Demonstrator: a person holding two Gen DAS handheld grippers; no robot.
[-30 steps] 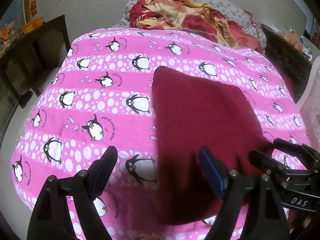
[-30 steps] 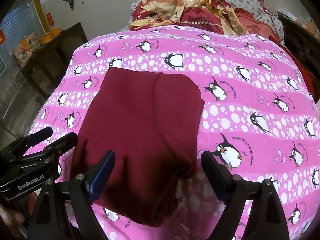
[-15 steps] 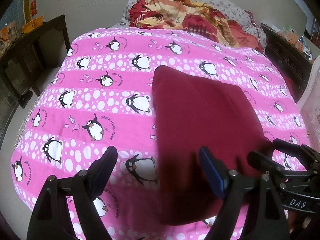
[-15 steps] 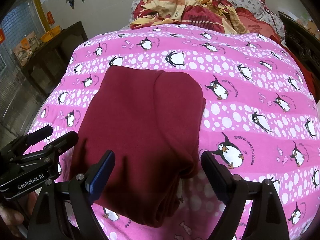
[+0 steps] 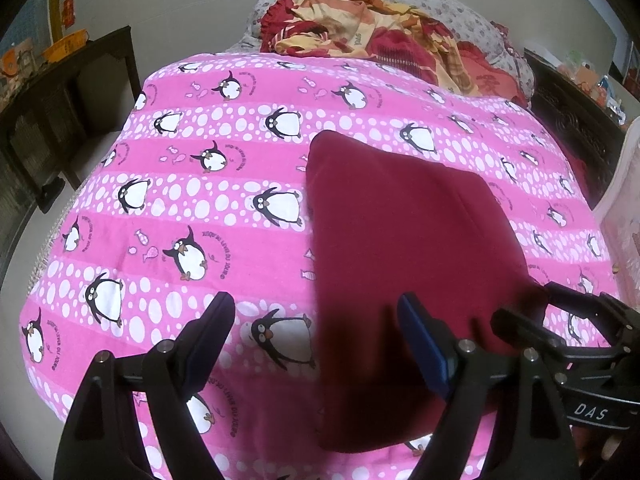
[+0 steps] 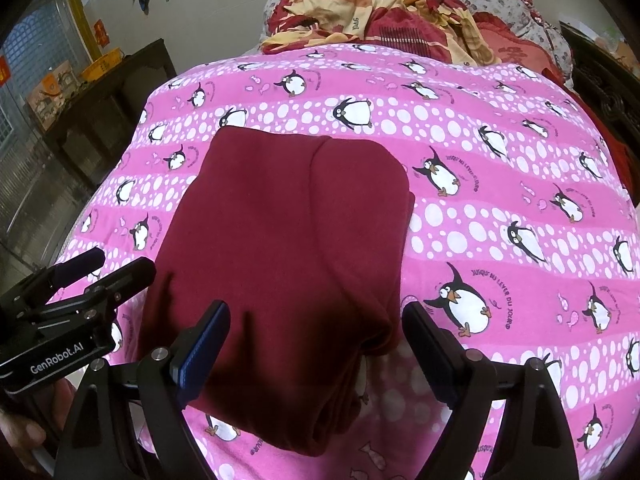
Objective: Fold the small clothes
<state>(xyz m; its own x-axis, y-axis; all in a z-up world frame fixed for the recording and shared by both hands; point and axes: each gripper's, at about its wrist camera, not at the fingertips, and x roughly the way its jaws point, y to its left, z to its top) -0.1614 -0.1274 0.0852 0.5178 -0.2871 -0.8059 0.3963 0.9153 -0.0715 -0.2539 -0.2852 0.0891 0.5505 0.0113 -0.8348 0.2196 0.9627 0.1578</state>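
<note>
Folded garment (image 6: 280, 248) lies flat on bedspread (image 6: 500, 208), nr the front edge. Crumpled blanket (image 6: 384, 20) behind, at far end of bed. L gripper (image 5: 316, 344) over garment's left edge; R gripper (image 6: 316, 340) over its right front corner. Cabinet (image 6: 100, 100) left of bed.

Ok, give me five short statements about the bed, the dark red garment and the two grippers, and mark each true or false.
1. The dark red garment lies folded on the pink penguin blanket. True.
2. The right gripper is clamped on the garment. False: its jaws stand open above the near edge, not pressing it.
3. The left gripper is open and holds nothing. True.
4. The blanket is blue with stars. False: it is pink with penguins and white dots.
5. A crumpled red and yellow cloth lies at the far end of the bed. True.
</note>
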